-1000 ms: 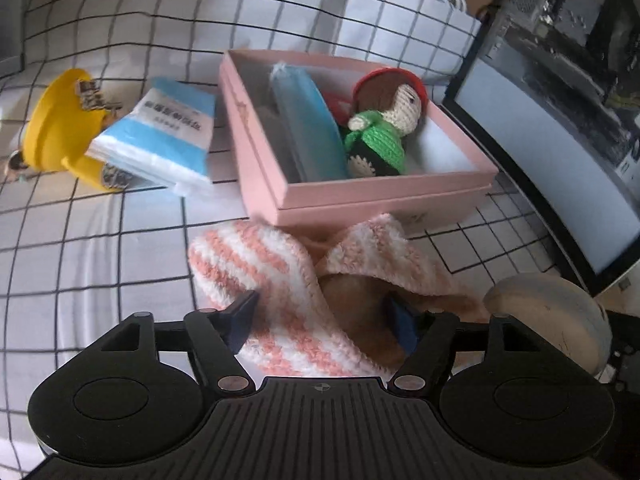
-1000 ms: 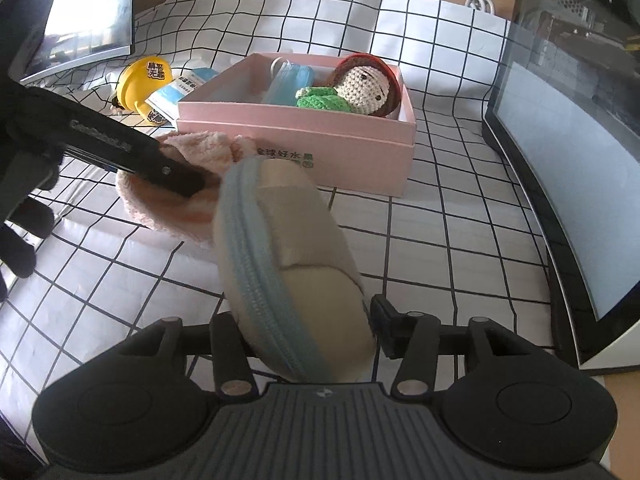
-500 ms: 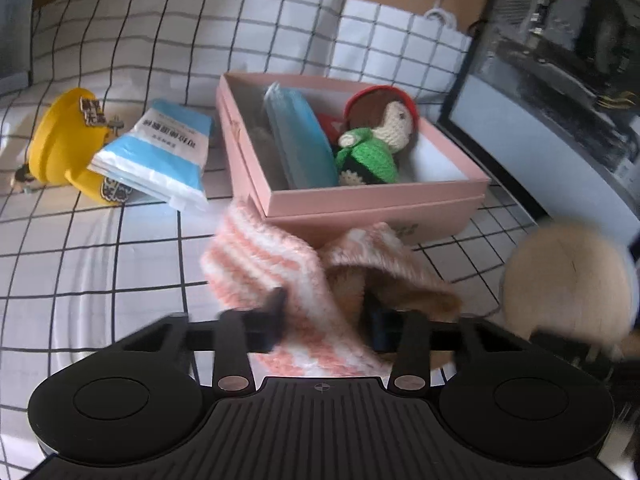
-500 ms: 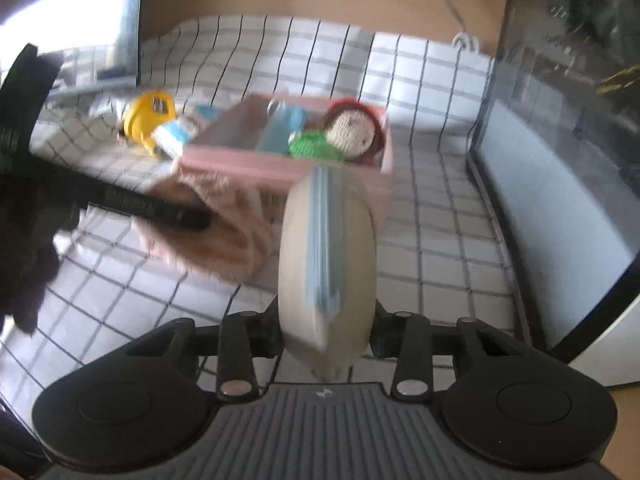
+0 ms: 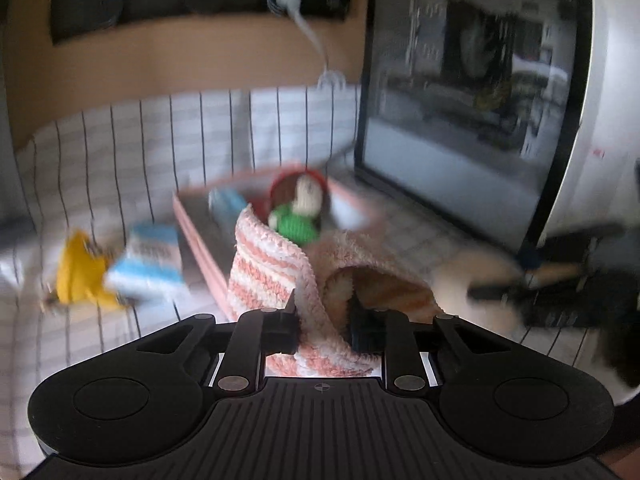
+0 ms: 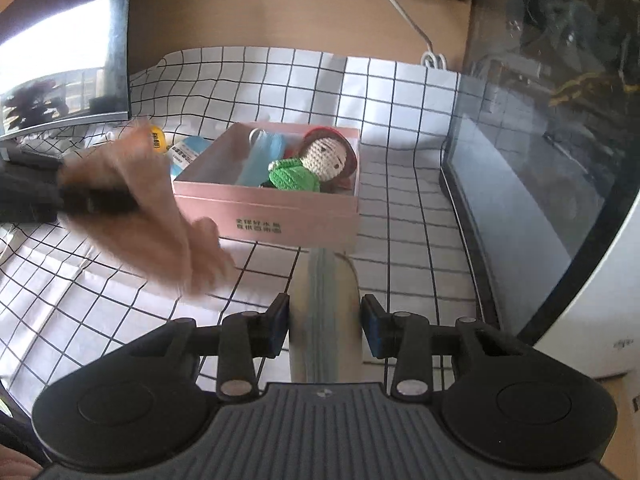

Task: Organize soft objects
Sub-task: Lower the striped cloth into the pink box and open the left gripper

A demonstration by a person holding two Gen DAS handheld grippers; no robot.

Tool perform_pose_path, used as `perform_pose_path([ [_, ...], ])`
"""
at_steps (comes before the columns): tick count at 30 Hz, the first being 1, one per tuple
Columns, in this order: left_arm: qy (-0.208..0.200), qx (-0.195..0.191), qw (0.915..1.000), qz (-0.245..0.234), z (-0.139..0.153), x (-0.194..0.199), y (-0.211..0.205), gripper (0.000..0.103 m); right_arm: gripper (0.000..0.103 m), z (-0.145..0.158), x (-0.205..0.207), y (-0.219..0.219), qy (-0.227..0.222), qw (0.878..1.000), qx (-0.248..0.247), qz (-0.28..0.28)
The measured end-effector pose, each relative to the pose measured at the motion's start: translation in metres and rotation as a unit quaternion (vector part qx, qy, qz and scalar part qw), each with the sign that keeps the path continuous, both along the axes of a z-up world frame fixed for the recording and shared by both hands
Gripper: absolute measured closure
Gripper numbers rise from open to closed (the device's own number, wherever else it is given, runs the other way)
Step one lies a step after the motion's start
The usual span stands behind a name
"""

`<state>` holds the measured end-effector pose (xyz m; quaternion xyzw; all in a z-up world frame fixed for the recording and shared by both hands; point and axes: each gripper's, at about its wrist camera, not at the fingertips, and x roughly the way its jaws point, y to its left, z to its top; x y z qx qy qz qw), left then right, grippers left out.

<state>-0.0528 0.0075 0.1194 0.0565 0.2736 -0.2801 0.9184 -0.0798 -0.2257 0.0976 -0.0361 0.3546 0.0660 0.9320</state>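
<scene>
My left gripper is shut on a pink-and-white striped fuzzy sock and holds it in the air in front of the pink box; the sock shows blurred in the right wrist view. My right gripper is shut on a beige round pouch with a blue zipper, held edge-on above the checked cloth. The pink box holds a crocheted doll in green and a blue pack.
A yellow container and a blue-white tissue pack lie left of the box. A dark monitor stands at the right, another screen at the far left. A white cable hangs on the back wall.
Both grippers rose from the cloth with their loads. The left one lifted the sock; the right one turned the pouch edge-on and raised it toward the box.
</scene>
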Motion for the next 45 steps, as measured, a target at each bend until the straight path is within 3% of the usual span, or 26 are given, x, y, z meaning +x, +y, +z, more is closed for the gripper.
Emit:
perform_pose_path([
  [4, -0.064, -0.006, 0.9979, -0.005, 0.048, 0.003, 0.001, 0.080, 0.066, 0.000, -0.003, -0.001, 0.003, 1.000, 0.010, -0.003],
  [9, -0.154, -0.014, 0.9879, 0.008, 0.112, 0.028, 0.000, 0.080, 0.066, 0.013, -0.007, -0.004, -0.016, 0.999, 0.029, -0.004],
  [12, -0.173, -0.031, 0.9842, 0.016, 0.136, 0.058, 0.000, 0.080, 0.066, 0.029, -0.011, -0.008, -0.037, 0.998, 0.051, -0.005],
  [14, -0.148, -0.049, 0.9877, 0.017, 0.140, 0.088, -0.002, 0.080, 0.066, 0.040, -0.013, -0.010, -0.055, 0.997, 0.062, -0.009],
  [16, -0.096, -0.078, 0.9922, 0.019, 0.133, 0.121, -0.002, 0.080, 0.066, 0.048, -0.014, -0.012, -0.068, 0.995, 0.070, -0.015],
  [18, -0.014, -0.118, 0.9927, 0.022, 0.111, 0.156, 0.001, 0.079, 0.066, 0.053, -0.015, -0.013, -0.076, 0.994, 0.069, -0.021],
  [20, 0.085, -0.148, 0.9846, 0.039, 0.073, 0.191, 0.004, 0.075, 0.066, 0.053, -0.017, -0.014, -0.074, 0.995, 0.065, -0.029],
  [22, 0.154, -0.134, 0.9769, 0.063, 0.030, 0.214, 0.000, 0.073, 0.066, 0.050, -0.019, -0.017, -0.065, 0.995, 0.062, -0.037],
  [25, 0.196, -0.059, 0.9752, 0.084, -0.029, 0.227, -0.014, 0.070, 0.066, 0.043, -0.020, -0.022, -0.045, 0.996, 0.055, -0.055],
  [27, 0.199, -0.031, 0.9759, 0.085, -0.053, 0.226, -0.021, 0.069, 0.066, 0.039, -0.021, -0.024, -0.035, 0.996, 0.052, -0.064],
  [29, 0.171, -0.019, 0.9825, 0.072, -0.059, 0.222, -0.025, 0.070, 0.066, 0.037, -0.021, -0.026, -0.030, 0.996, 0.049, -0.067],
  [33, 0.157, 0.016, 0.9848, 0.072, -0.060, 0.216, -0.035, 0.070, 0.066, 0.033, -0.017, -0.026, -0.018, 0.997, 0.050, -0.065],
  [36, 0.147, 0.027, 0.9872, 0.056, -0.044, 0.210, -0.037, 0.070, 0.066, 0.032, -0.013, -0.020, -0.018, 0.997, 0.047, -0.054],
  [41, 0.081, 0.009, 0.9958, 0.040, 0.007, 0.191, -0.021, 0.070, 0.066, 0.030, -0.008, -0.014, -0.018, 0.998, 0.049, -0.044],
  [45, 0.082, -0.060, 0.9945, 0.026, 0.032, 0.188, -0.008, 0.070, 0.066, 0.025, -0.004, -0.010, -0.015, 0.998, 0.054, -0.037],
])
